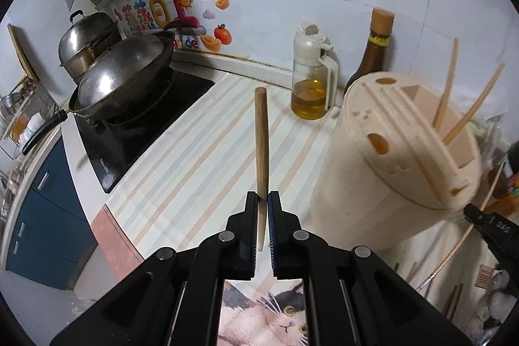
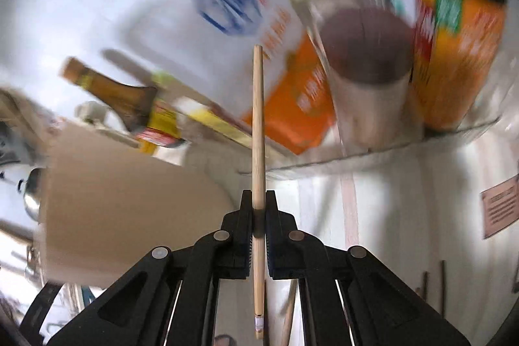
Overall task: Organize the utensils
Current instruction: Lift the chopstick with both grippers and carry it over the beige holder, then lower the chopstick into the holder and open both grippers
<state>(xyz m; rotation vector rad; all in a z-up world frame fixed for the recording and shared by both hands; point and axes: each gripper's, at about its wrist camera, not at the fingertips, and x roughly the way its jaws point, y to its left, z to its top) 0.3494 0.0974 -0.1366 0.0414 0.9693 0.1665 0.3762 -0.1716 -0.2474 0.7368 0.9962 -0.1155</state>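
Observation:
My left gripper [image 1: 263, 196] is shut on a wooden chopstick [image 1: 261, 138] that points forward over the striped counter. A cream utensil holder [image 1: 399, 151] with slots stands to its right, with several chopsticks [image 1: 446, 93] standing in it. My right gripper [image 2: 259, 195] is shut on a lighter chopstick [image 2: 258, 125]; that view is blurred by motion. The holder [image 2: 123, 209] shows at its left. The right gripper [image 1: 476, 216] also shows in the left wrist view, beside the holder, holding its chopstick [image 1: 467, 232].
A wok [image 1: 126, 77] and a lidded pot [image 1: 86, 39] sit on the black stove at left. An oil dispenser [image 1: 311, 77] and a brown bottle [image 1: 373, 54] stand behind the holder. More chopsticks [image 1: 454, 300] lie on the cloth. Boxes [image 2: 292, 106] and a cup [image 2: 369, 80] stand ahead of the right gripper.

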